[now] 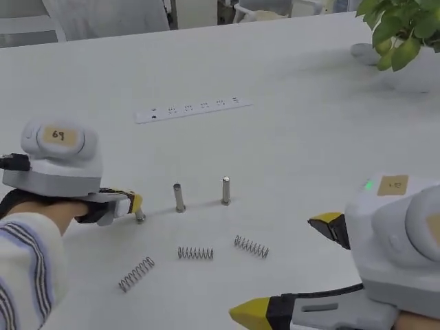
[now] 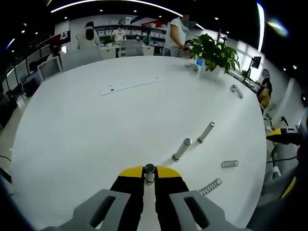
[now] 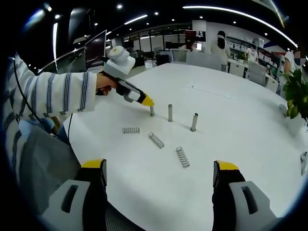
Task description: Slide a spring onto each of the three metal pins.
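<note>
Three metal pins stand upright on the white table [image 1: 295, 137]. My left gripper [image 1: 137, 205] is shut on the leftmost pin [image 1: 139, 216]; in the left gripper view its yellow tips [image 2: 149, 175] clamp the pin's top [image 2: 149, 168]. The middle pin [image 1: 179, 197] and right pin [image 1: 225, 190] stand bare. Three springs lie flat in front of them: left spring [image 1: 136, 273], middle spring [image 1: 195, 253], right spring [image 1: 251, 246]. My right gripper [image 1: 285, 268] hovers open near the table's front edge, holding nothing; in its own view the right gripper [image 3: 159, 168] faces the springs [image 3: 155, 140].
A white power strip [image 1: 192, 108] lies farther back on the table. A potted plant [image 1: 399, 34] stands at the far right corner. Chairs and people are beyond the table's far edge.
</note>
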{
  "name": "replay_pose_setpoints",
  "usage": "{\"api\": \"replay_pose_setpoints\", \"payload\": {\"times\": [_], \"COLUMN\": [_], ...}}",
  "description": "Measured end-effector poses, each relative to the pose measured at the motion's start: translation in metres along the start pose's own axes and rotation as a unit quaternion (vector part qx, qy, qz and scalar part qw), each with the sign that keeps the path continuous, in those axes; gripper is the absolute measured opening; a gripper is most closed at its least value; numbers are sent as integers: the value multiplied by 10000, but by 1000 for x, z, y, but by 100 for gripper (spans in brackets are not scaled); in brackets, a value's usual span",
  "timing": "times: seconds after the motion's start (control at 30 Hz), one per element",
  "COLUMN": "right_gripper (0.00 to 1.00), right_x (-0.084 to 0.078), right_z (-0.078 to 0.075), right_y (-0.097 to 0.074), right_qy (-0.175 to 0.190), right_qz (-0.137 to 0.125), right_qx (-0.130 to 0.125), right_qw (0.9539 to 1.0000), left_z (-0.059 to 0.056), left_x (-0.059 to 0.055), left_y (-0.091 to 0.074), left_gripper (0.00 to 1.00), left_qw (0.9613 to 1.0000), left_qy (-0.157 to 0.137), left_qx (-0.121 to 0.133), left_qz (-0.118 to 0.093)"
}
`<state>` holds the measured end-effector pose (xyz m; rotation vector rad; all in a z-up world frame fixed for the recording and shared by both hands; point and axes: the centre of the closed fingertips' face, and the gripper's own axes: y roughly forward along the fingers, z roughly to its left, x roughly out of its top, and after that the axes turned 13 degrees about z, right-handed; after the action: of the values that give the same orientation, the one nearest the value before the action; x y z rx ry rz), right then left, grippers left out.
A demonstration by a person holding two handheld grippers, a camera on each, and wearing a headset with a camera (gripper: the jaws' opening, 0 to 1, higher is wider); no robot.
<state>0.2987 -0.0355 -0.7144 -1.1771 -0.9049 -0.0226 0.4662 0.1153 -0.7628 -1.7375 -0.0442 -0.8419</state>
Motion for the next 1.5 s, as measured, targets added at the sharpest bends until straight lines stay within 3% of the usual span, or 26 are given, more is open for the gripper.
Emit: {"api": "replay_pose_setpoints", "payload": {"times": [0.1, 0.23, 0.57, 0.8, 0.9, 1.03, 1.5], "right_gripper": [90, 90, 90, 90, 90, 90, 89], "right_x": [0, -1, 0, -4, -1, -1, -1], "right_z": [0, 0, 5, 6, 7, 7, 8], "right_y": [0, 0, 0, 0, -2, -2, -2], "right_qy": [-5, 3, -22, -52, 6, -15, 3], "right_qz": [-1, 19, -11, 55, -30, -38, -48], "right_qx": [1, 12, 100, 142, 183, 167, 195], "right_qw": [10000, 10000, 9999, 9999, 9998, 9999, 9998], "left_z": [1, 2, 2, -1, -2, -3, 6], "left_x": [-3, -2, -4, -4, -3, -2, -1], "left_y": [2, 1, 1, 1, 1, 0, -10], "left_gripper": [0, 0, 0, 0, 0, 1, 14], "left_qw": [10000, 9999, 9999, 9997, 9991, 9994, 9993], "left_qy": [1, 22, -64, 208, 382, 291, 125], "left_qx": [9, 5, -11, 44, 118, 14, 84], "left_qz": [34, -112, -109, -117, -136, -180, -346]}}
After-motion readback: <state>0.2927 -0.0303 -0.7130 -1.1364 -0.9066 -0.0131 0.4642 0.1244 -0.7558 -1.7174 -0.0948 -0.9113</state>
